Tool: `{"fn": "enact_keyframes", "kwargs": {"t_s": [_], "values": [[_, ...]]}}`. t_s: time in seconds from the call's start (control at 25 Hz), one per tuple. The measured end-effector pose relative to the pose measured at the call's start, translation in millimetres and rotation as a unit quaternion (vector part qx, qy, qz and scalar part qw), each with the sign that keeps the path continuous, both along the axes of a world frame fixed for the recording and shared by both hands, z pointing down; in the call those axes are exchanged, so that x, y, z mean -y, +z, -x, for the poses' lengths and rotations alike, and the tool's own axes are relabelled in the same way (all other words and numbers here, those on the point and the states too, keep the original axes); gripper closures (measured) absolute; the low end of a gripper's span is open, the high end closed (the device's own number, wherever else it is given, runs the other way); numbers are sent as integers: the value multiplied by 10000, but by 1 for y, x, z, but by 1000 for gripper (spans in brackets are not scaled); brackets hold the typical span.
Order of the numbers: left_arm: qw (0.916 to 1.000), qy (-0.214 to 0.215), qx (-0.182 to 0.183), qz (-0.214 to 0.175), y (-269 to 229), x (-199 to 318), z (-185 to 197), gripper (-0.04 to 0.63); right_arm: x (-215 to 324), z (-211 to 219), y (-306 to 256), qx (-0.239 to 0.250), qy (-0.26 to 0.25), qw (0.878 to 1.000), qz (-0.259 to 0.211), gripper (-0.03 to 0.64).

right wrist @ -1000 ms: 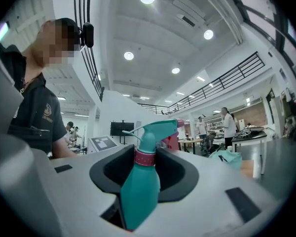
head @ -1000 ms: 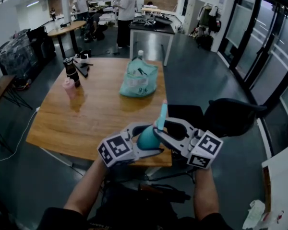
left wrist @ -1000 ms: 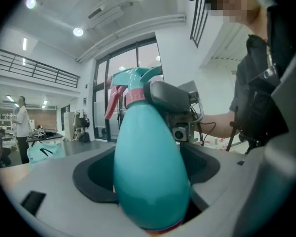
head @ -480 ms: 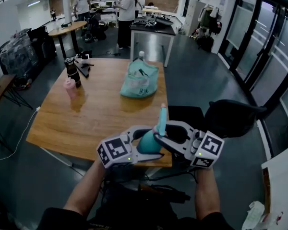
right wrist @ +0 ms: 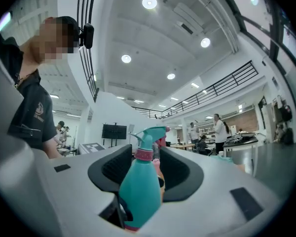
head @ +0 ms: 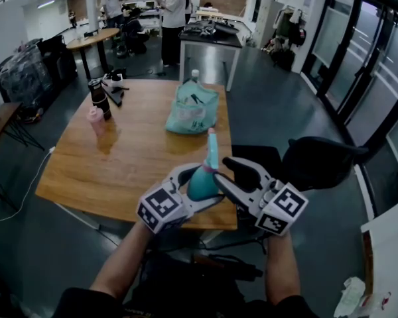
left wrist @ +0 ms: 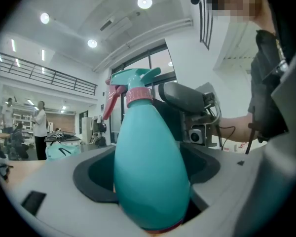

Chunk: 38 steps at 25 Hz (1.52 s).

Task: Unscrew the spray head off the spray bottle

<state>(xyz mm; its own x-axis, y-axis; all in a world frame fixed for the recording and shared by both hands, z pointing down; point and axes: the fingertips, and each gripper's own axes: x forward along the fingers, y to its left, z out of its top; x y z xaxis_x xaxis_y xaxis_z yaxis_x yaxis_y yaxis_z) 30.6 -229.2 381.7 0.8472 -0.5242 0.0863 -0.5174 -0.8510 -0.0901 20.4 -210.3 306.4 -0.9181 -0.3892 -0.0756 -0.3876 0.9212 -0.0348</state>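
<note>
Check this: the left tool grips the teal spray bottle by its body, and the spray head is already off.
Wrong on the head: the spray head is still on the teal spray bottle, as the left gripper view shows. The left tool does grip its body.

Large open workshop with a dark grey floor (head: 272,111) and a wooden table (head: 119,171) at its middle. Glass doors (head: 361,58) (black-framed) line the right side. Round ceiling lights (right wrist: 149,2) glow overhead, a railed balcony (left wrist: 44,75) runs high along one wall, and people (head: 174,12) stand far off.
</note>
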Motion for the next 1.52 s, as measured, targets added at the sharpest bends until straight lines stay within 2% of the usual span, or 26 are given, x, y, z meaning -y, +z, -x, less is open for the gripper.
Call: {"fn": "enact_keyframes", "kwargs": {"t_s": [0.24,0.36,0.56,0.8,0.96,1.2,1.52], "values": [[9971,-743,184,-19,7,20,8,198,17,7,5,-31,790,9965,255,440],[9946,-999,282,25,9,25,12,199,21,14,7,-45,1024,9938,440,440],[9923,-1156,452,17,13,27,9,199,24,18,14,-206,1264,9899,601,440],[9917,-1152,563,26,17,27,7,199,28,16,16,-329,1492,9860,663,474],[9940,-939,558,19,17,22,6,198,24,16,16,-365,1284,9890,639,476],[9986,-242,470,70,12,9,0,198,15,15,14,-225,609,9961,599,476],[9969,665,405,137,6,-14,-9,198,-1,8,8,-82,-332,9978,576,476]]}}
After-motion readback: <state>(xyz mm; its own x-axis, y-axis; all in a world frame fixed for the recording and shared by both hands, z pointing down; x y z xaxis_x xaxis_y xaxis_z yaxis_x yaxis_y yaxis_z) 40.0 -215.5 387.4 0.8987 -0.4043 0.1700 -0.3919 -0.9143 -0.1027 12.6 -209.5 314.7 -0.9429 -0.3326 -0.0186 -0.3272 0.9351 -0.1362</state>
